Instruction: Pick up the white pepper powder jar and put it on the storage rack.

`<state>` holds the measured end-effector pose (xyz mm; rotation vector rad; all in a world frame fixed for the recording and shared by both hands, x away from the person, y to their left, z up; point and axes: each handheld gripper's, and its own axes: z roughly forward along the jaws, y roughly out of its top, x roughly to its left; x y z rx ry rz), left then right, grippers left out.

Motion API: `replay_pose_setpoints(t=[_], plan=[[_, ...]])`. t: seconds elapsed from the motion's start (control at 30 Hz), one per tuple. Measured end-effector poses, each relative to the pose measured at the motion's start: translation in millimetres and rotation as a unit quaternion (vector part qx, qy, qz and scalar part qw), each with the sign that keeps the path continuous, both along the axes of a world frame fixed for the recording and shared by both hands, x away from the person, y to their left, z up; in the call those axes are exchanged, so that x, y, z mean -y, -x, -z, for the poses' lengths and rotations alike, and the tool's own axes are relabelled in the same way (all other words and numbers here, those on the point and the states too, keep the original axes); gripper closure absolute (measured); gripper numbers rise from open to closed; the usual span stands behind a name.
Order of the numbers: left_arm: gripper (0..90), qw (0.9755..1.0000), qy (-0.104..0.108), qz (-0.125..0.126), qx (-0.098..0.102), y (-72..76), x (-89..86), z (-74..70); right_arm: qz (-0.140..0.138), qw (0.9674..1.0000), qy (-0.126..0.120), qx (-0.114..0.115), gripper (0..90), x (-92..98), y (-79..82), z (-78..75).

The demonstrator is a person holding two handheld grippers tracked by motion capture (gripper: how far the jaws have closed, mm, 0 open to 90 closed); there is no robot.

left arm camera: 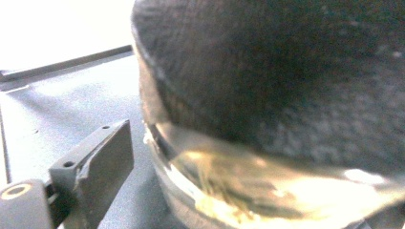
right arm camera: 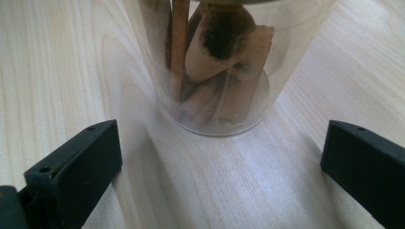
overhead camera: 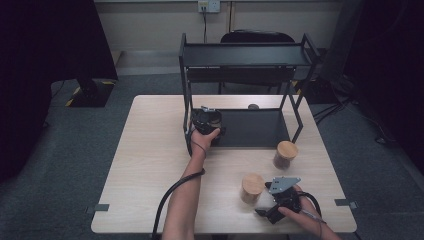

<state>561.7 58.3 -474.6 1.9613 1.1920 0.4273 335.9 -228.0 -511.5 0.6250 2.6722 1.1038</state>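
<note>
Releasing a dark-lidded jar (left arm camera: 267, 143) on the black rack's (overhead camera: 245, 55) lower shelf (overhead camera: 257, 127), my left claw (overhead camera: 206, 120) slack around it.
My right claw (right arm camera: 215, 167) gapes empty before the cinnamon jar (right arm camera: 219, 62); nudging could tip either jar.

L gripper (overhead camera: 206, 120) jaws apart, arm extended; R gripper (overhead camera: 265, 212) jaws wide.

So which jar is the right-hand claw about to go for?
Start at the black shelf rack at the table's far side, then come toward the person. Two wooden-lidded jars stand in front of it; take the nearer jar, beside the open right claw. Unlike the far jar, its glass shows cinnamon sticks.
</note>
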Motion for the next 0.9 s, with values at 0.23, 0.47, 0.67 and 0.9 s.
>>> replay_pose_setpoints(t=[0.23,0.47,0.67,0.9], plan=[[1.8,0.9999,0.009,-0.011,-0.002,5.4,-4.0,1.1,0.0,1.0,0.0,0.0,0.0,0.0,0.0,0.0],[1.8,0.9998,0.02,-0.004,-0.002,13.6,-6.3,-0.6,0.0,1.0,0.0,0.0,0.0,0.0,0.0,0.0],[1.8,0.9999,0.016,-0.004,-0.003,19.9,-6.9,-1.6,0.0,1.0,0.0,0.0,0.0,0.0,0.0,0.0],[2.0,0.9998,0.02,-0.007,-0.003,26.1,-7.0,0.1,0.0,1.0,0.0,0.0,0.0,0.0,0.0,0.1]])
